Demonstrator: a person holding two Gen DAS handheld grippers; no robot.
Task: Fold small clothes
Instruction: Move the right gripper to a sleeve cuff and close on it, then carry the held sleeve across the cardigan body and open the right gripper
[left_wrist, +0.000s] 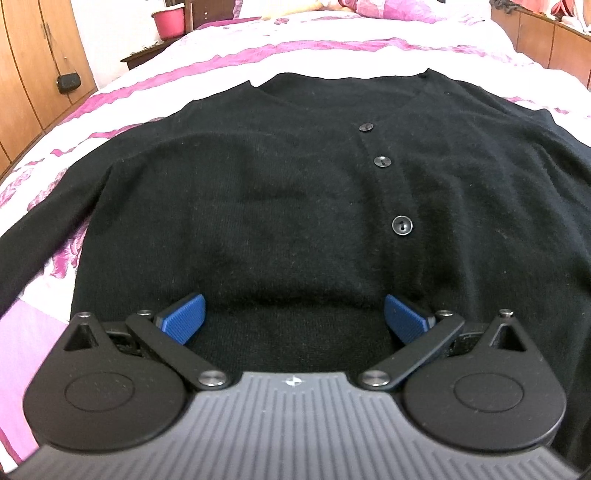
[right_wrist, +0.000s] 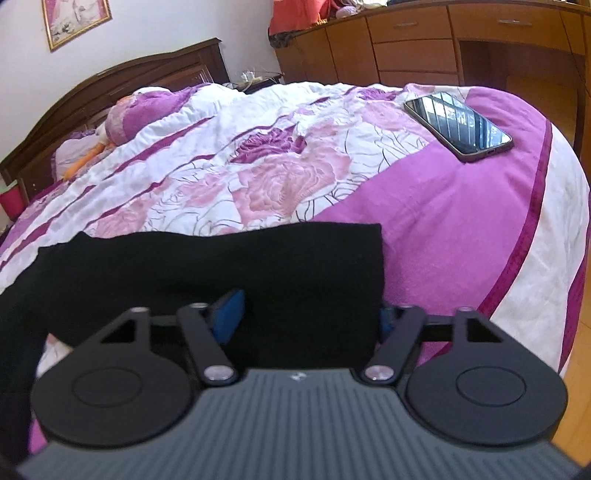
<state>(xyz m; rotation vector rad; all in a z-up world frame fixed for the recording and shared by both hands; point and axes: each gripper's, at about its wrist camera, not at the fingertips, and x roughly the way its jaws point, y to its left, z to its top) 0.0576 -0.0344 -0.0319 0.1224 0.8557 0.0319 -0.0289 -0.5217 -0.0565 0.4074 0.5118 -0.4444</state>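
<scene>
A black buttoned cardigan (left_wrist: 280, 192) lies flat on the bed, front up, with three buttons (left_wrist: 402, 225) in a row right of centre. My left gripper (left_wrist: 293, 317) is open, its blue pads wide apart over the bottom hem of the cardigan. In the right wrist view a black sleeve (right_wrist: 221, 266) of the cardigan lies across the bedspread, its cuff end at the right. My right gripper (right_wrist: 310, 317) is open with the sleeve lying between its blue pads (right_wrist: 229, 314); the right pad is mostly hidden by the cloth.
The bed has a pink and white floral bedspread (right_wrist: 280, 177). A phone (right_wrist: 458, 127) lies on it at the far right corner. A dark headboard (right_wrist: 110, 92) and pillows stand at the back left. Wooden cabinets (right_wrist: 424, 48) line the wall. A pink pot (left_wrist: 170, 18) stands beside the bed.
</scene>
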